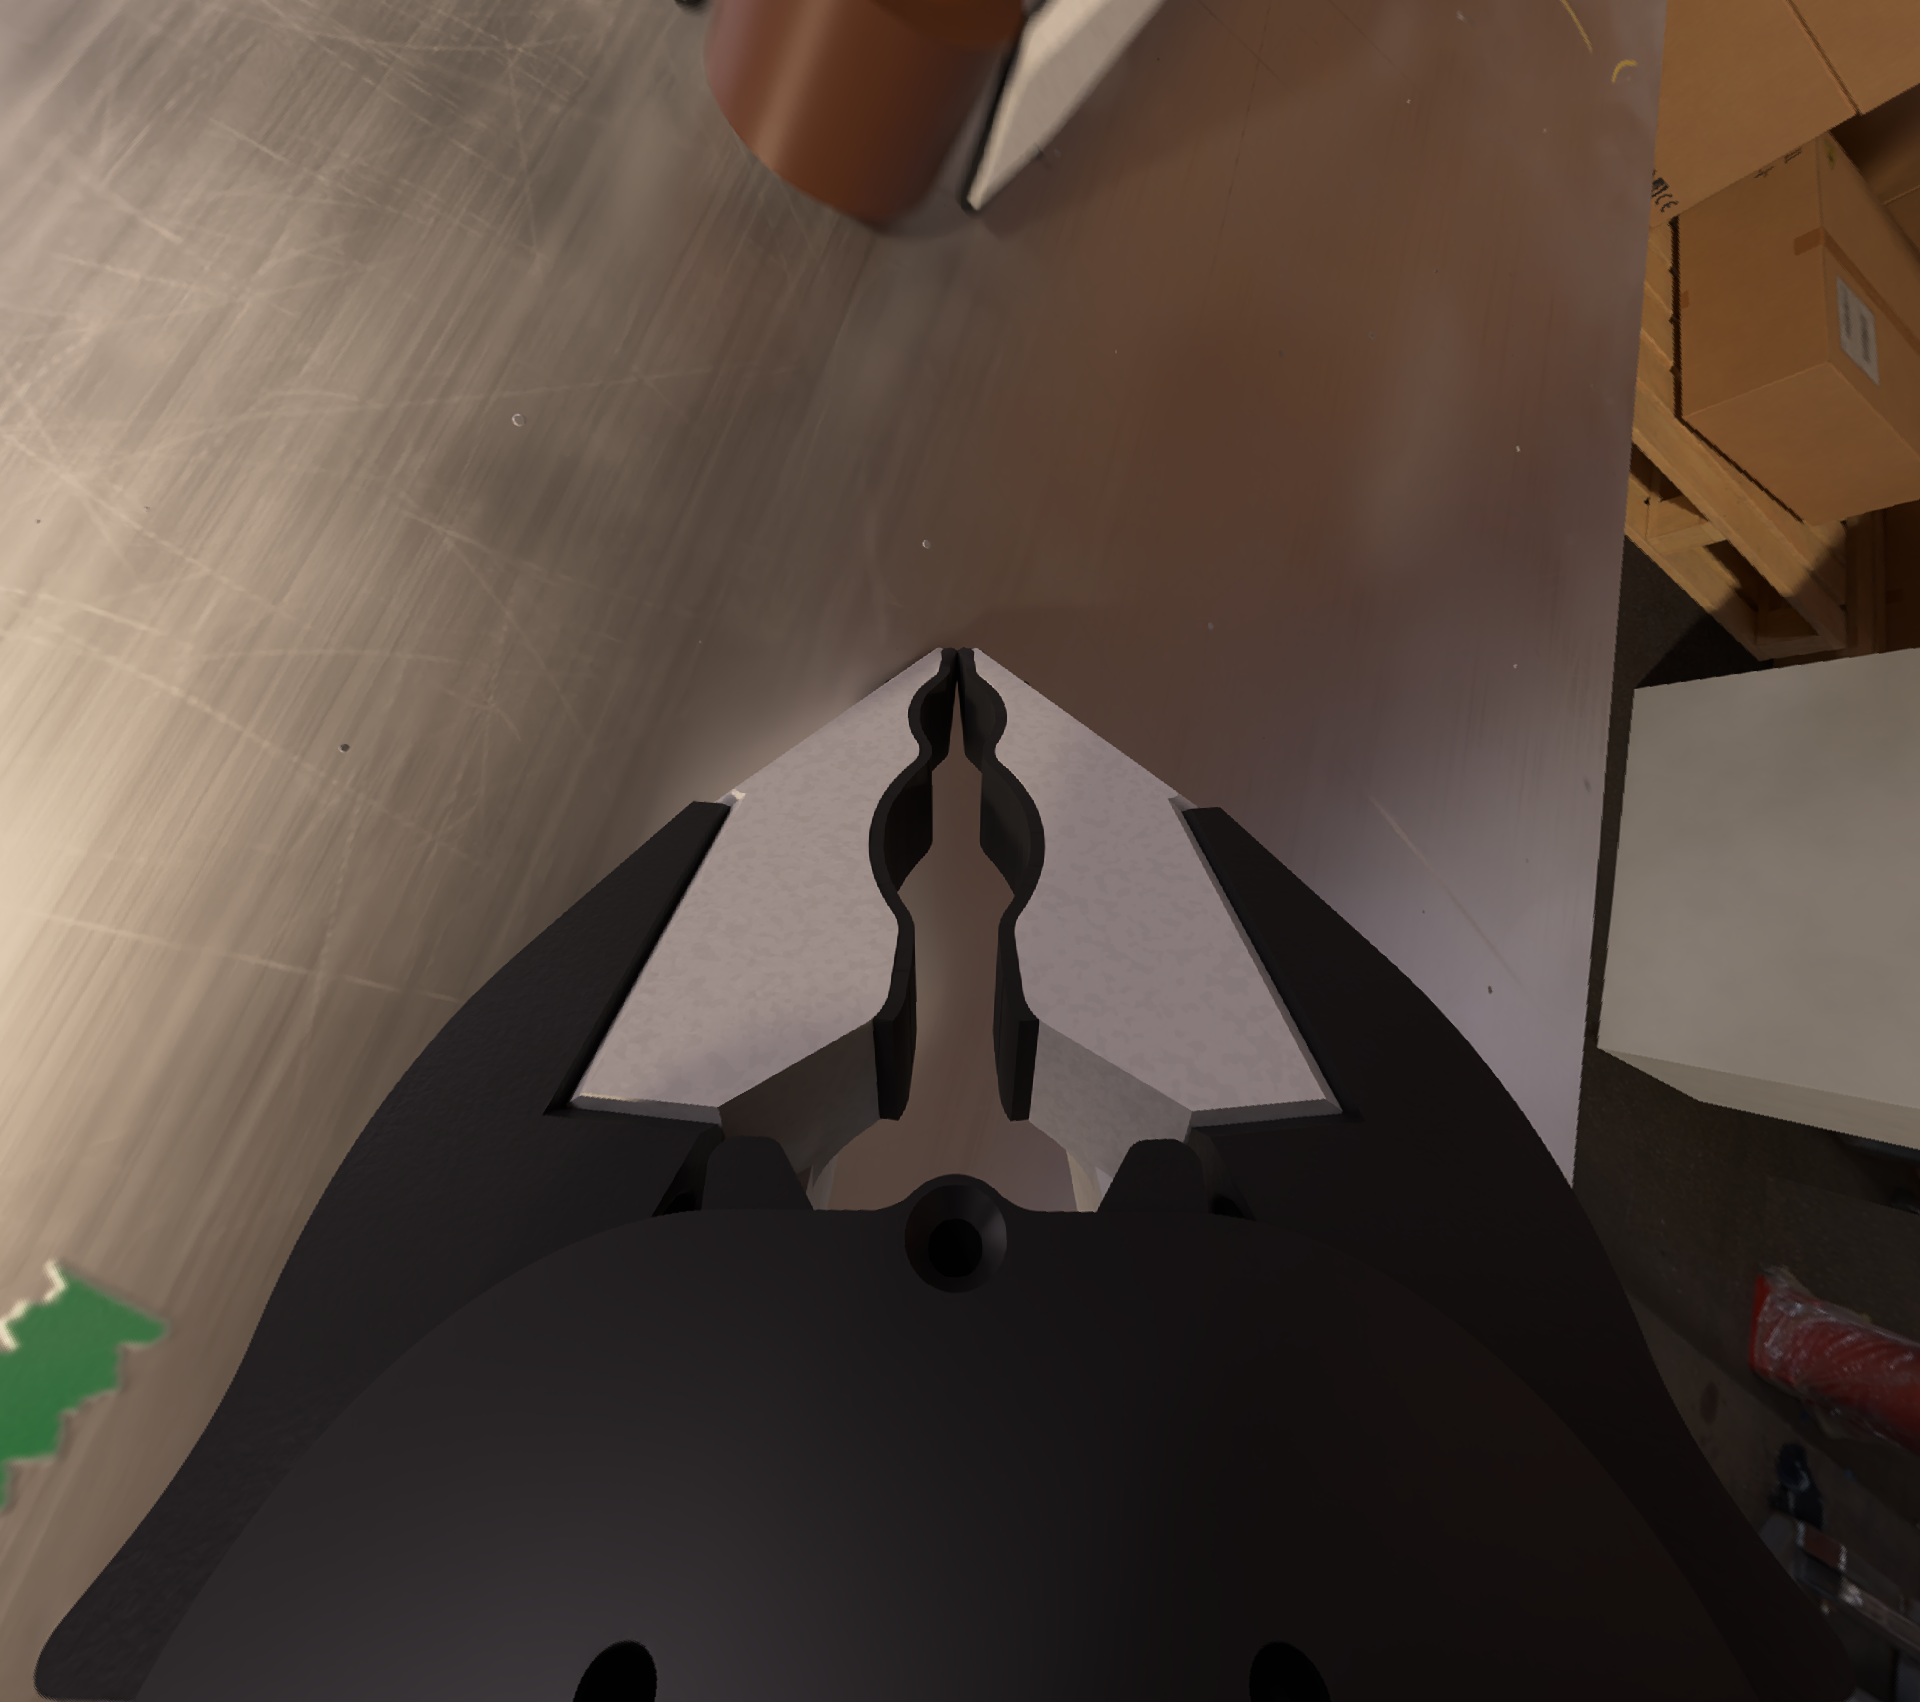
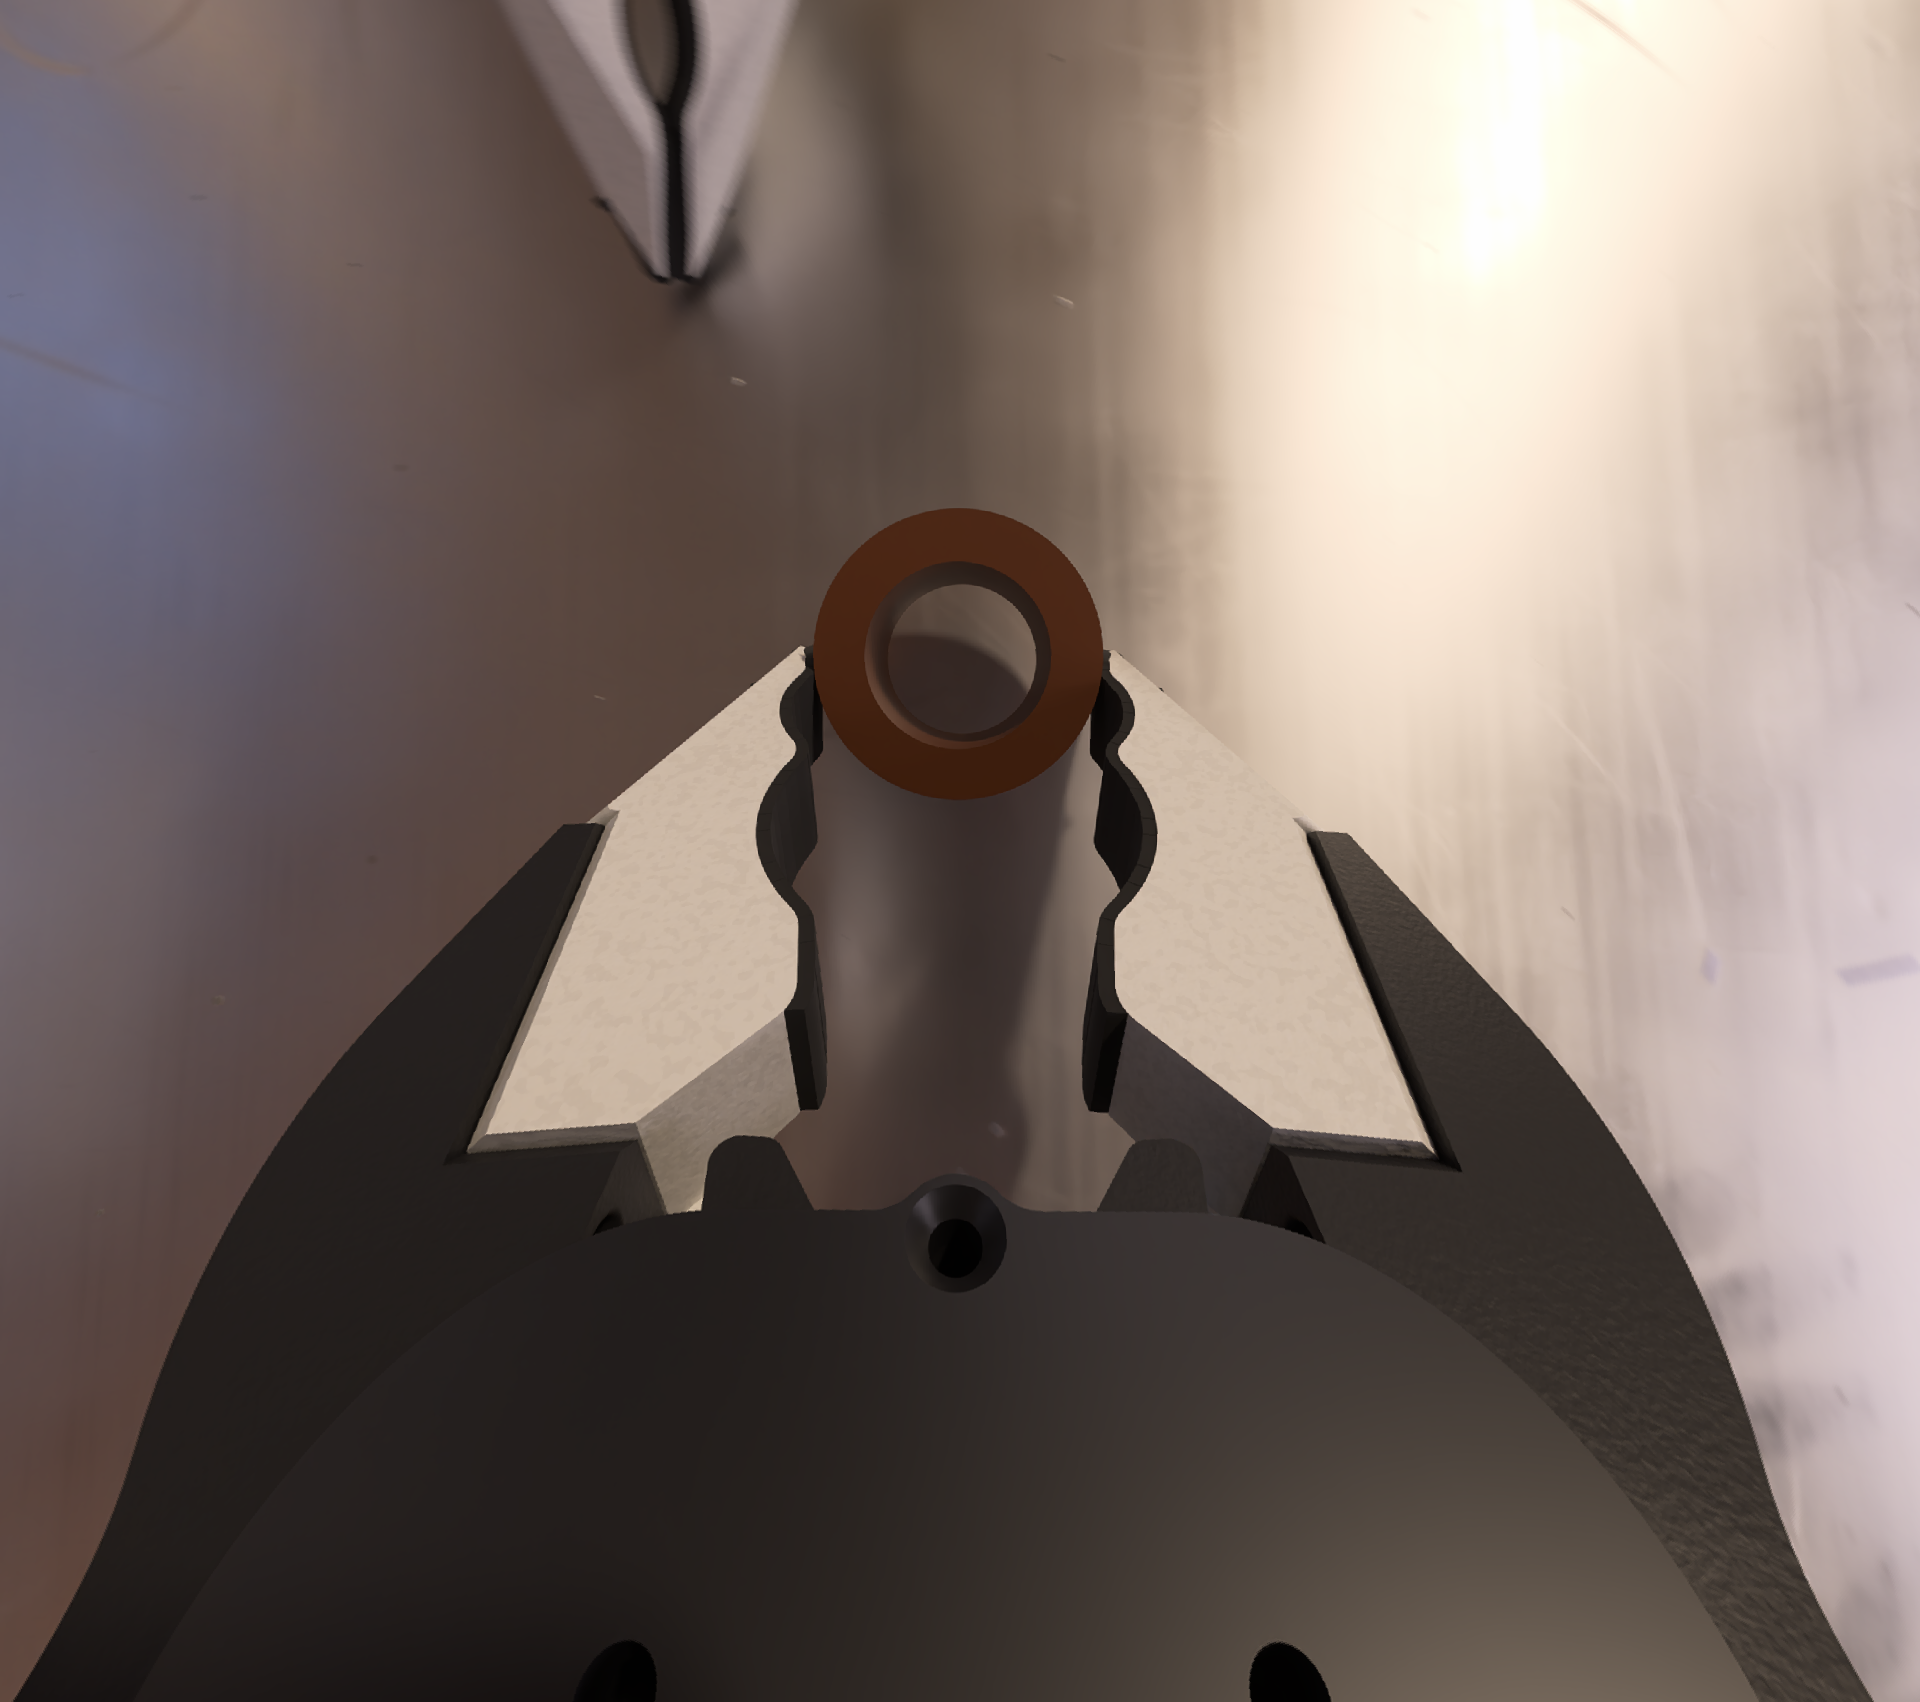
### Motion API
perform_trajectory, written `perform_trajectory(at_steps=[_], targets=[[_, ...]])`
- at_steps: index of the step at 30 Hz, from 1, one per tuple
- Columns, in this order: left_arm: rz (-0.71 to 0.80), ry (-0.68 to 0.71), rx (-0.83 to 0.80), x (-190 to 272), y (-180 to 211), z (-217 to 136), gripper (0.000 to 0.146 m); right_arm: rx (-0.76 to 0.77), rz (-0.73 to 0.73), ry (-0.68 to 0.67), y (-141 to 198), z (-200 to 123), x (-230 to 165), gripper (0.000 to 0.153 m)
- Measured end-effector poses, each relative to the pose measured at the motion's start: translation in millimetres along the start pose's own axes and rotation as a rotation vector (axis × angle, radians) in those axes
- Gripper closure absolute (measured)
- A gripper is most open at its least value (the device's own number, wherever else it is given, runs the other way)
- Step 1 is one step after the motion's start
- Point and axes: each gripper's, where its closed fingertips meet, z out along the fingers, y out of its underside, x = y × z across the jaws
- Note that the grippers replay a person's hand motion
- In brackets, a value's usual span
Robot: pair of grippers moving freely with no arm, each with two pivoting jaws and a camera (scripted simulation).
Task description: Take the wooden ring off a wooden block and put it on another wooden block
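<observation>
The right claw (image 2: 957, 665) grips a brown wooden ring (image 2: 957, 653), bore facing the scratched steel table (image 2: 1455, 509); the left claw (image 1: 957, 658) is closed, empty. A cardboard box (image 1: 1808, 322) carries an unreadable label.

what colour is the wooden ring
Reddish brown; the wooden ring shows best in the right wrist view.

Bare table (image 2: 1351, 509) lies open between the two tools; beyond its right edge, cardboard boxes (image 1: 1808, 364) and a white block (image 1: 1766, 904) crowd close.
</observation>
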Motion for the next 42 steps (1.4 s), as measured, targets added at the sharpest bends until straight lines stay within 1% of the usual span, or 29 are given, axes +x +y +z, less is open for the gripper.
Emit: perform_trajectory(at_steps=[1, 3, 4, 5, 6, 7, 9, 10, 12, 13, 14, 16, 17, 19, 21, 22, 23, 25, 27, 28, 30, 32, 33, 35, 37, 39, 40, 41, 42], targets=[[-0.002, 0.002, 0.000, 0, 0, 0, 0.146, -0.006, 0.032, 0.024, 4, -3, 10, 0.101], [-0.001, 0.001, 0.000, -1, -1, 1, 0.146, 0.016, 0.181, 0.154, 23, -20, 49, 0.101], [0.000, 0.000, 0.000, -1, -2, 1, 0.146, 0.065, 0.268, 0.173, 30, -27, 62, 0.101], [0.001, -0.002, 0.000, -1, -2, 1, 0.146, 0.117, 0.328, 0.149, 33, -30, 63, 0.101], [0.003, -0.005, 0.001, -1, -2, 1, 0.146, 0.128, 0.313, 0.095, 33, -29, 52, 0.101], [0.006, -0.008, 0.002, -1, -2, 1, 0.146, 0.110, 0.226, 0.035, 30, -25, 33, 0.101], [0.007, -0.008, 0.002, -1, -2, 1, 0.146, 0.041, 0.070, 0.037, 30, -25, 10, 0.101], [0.004, -0.004, 0.002, -1, -2, 1, 0.146, 0.020, 0.080, 0.059, 35, -29, 12, 0.101], [0.002, -0.001, 0.001, -1, -3, 2, 0.146, 0.045, 0.216, 0.183, 55, -46, 40, 0.101], [0.005, -0.003, 0.000, -1, -4, 2, 0.146, 0.109, 0.299, 0.182, 60, -51, 45, 0.101], [0.009, -0.005, 0.000, -1, -4, 3, 0.146, 0.154, 0.329, 0.155, 61, -51, 42, 0.101], [0.012, -0.008, 0.001, -1, -4, 3, 0.146, 0.129, 0.216, 0.098, 54, -43, 18, 0.101], [0.012, -0.006, 0.000, -1, -4, 3, 0.146, 0.077, 0.157, 0.105, 53, -42, 11, 0.101], [0.010, 0.001, -0.004, -1, -5, 3, 0.146, -0.017, 0.155, 0.177, 61, -51, 17, 0.101], [0.011, 0.003, -0.005, -1, -5, 4, 0.146, 0.014, 0.277, 0.301, 81, -66, 38, 0.101], [0.010, 0.000, -0.004, -1, -5, 4, 0.146, 0.084, 0.382, 0.288, 87, -70, 42, 0.101], [0.011, -0.004, -0.001, -1, -5, 4, 0.146, 0.150, 0.435, 0.269, 87, -71, 42, 0.101], [0.012, -0.011, 0.001, -1, -5, 4, 0.146, 0.147, 0.331, 0.169, 83, -65, 14, 0.101], [0.010, -0.005, 0.001, -1, -5, 4, 0.146, 0.044, 0.227, 0.099, 84, -64, -8, 0.101], [0.009, -0.001, 0.000, -1, -5, 4, 0.146, 0.011, 0.224, 0.123, 88, -68, -3, 0.101], [0.008, 0.002, -0.002, -1, -6, 4, 0.146, 0.034, 0.323, 0.263, 98, -77, 21, 0.101], [0.010, -0.001, -0.002, -1, -6, 5, 0.146, 0.127, 0.411, 0.262, 97, -77, 28, 0.101], [0.011, -0.003, -0.002, -1, -6, 5, 0.146, 0.131, 0.376, 0.230, 91, -73, 18, 0.101], [0.011, -0.007, 0.001, -1, -6, 5, 0.146, 0.108, 0.246, 0.084, 73, -59, -15, 0.101], [0.011, -0.007, 0.001, -1, -6, 5, 0.146, 0.037, 0.157, 0.123, 72, -56, -16, 0.101], [0.011, -0.003, -0.001, -1, -6, 5, 0.146, 0.047, 0.253, 0.271, 83, -68, 13, 0.101], [0.014, -0.003, -0.002, -1, -6, 5, 0.146, 0.110, 0.342, 0.280, 88, -72, 21, 0.101], [0.015, -0.005, -0.001, -1, -7, 5, 0.146, 0.189, 0.432, 0.238, 88, -73, 23, 0.101], [0.016, -0.008, 0.000, -1, -7, 5, 0.146, 0.231, 0.454, 0.167, 84, -70, 14, 0.101]])
